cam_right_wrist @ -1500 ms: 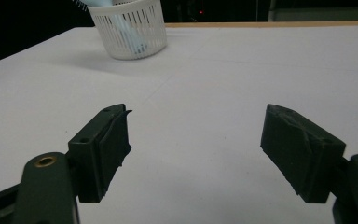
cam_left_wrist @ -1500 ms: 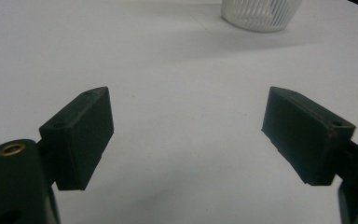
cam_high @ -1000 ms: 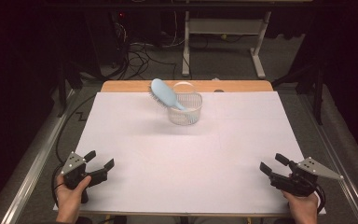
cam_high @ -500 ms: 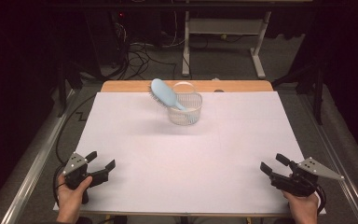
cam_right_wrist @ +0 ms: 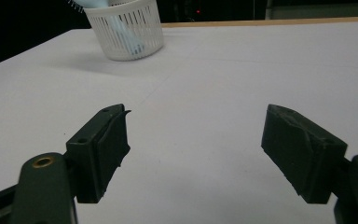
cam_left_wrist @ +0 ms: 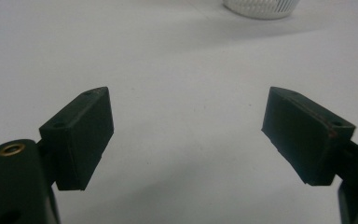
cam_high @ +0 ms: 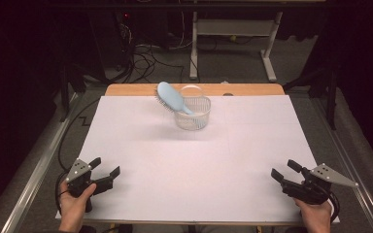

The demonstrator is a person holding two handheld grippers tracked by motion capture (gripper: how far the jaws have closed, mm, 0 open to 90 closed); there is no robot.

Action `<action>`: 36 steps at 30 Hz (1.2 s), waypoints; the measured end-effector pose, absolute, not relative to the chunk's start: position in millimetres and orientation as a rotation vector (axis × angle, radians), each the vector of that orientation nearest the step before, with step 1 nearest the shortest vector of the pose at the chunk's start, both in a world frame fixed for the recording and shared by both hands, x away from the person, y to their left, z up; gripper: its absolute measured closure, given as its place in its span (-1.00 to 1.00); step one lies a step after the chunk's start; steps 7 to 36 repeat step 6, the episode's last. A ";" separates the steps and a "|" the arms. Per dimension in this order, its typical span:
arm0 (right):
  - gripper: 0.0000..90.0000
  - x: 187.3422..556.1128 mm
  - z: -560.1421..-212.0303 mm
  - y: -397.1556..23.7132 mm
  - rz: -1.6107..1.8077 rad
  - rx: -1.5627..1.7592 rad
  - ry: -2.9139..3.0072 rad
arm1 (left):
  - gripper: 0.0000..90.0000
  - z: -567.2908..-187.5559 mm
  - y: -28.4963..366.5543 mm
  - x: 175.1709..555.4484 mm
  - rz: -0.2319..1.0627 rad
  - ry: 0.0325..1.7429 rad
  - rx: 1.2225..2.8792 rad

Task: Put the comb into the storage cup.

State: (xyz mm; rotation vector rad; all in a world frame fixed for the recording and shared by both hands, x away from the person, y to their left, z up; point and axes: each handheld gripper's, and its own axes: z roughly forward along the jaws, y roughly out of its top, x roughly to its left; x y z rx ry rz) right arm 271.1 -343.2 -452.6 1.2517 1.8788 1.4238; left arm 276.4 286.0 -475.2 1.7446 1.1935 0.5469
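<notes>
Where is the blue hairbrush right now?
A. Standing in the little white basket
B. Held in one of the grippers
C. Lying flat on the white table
A: the blue hairbrush leans out of the white basket, handle down inside, while both grippers sit open far from it.

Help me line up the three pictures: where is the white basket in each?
High view: white basket, far centre, blue hairbrush leaning in it.
Left gripper view: top edge, right of centre.
Right gripper view: upper left.
Shared landmark: white table cover.
</notes>
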 end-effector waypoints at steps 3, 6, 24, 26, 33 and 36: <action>-0.49 271.0 -452.5 -343.5 1.427 1.257 1.874 | -0.61 -475.2 285.9 276.8 0.547 1.195 1.748; -0.49 270.8 -452.5 -343.5 1.429 1.255 1.875 | -0.61 -475.2 285.8 277.0 0.546 1.194 1.748; -0.49 270.8 -452.5 -343.5 1.429 1.255 1.875 | -0.61 -475.2 285.8 277.0 0.546 1.194 1.748; -0.49 270.8 -452.5 -343.5 1.429 1.255 1.875 | -0.61 -475.2 285.8 277.0 0.546 1.194 1.748; -0.49 270.8 -452.5 -343.5 1.429 1.255 1.875 | -0.61 -475.2 285.8 277.0 0.546 1.194 1.748; -0.49 270.8 -452.5 -343.5 1.429 1.255 1.875 | -0.61 -475.2 285.8 277.0 0.546 1.194 1.748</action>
